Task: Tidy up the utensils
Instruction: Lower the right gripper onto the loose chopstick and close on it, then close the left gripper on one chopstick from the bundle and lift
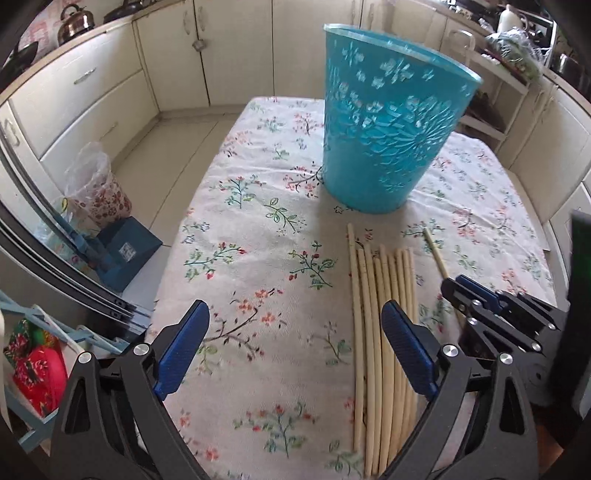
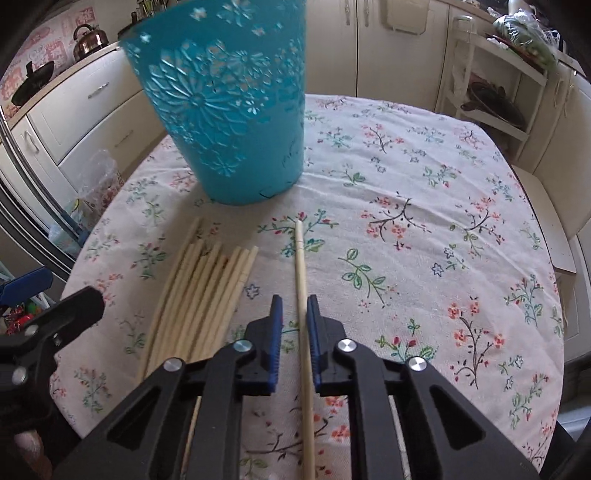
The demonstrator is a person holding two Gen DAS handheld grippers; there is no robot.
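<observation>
A bundle of several pale wooden chopsticks (image 1: pixel 373 295) (image 2: pixel 207 284) lies on the floral tablecloth (image 1: pixel 266 229), in front of a tall turquoise basket (image 1: pixel 388 122) (image 2: pixel 229 110) with cut-out flowers. One single chopstick (image 2: pixel 300 258) (image 1: pixel 436 251) lies apart to the right of the bundle. My right gripper (image 2: pixel 295 299) (image 1: pixel 465 291) is shut on this single chopstick, its blue pads on either side of the shaft. My left gripper (image 1: pixel 295 310) is open above the cloth, its right finger (image 1: pixel 406 347) over the bundle and nothing between the pads.
The table's right part (image 2: pixel 443 221) carries only the cloth. Cream cupboards (image 1: pixel 92 92) ring the room, with a kettle (image 1: pixel 75 22) on the counter. On the floor at left stand a blue box (image 1: pixel 125 254) and a plastic bag (image 1: pixel 96 184). A white shelf rack (image 2: pixel 491 92) stands at back right.
</observation>
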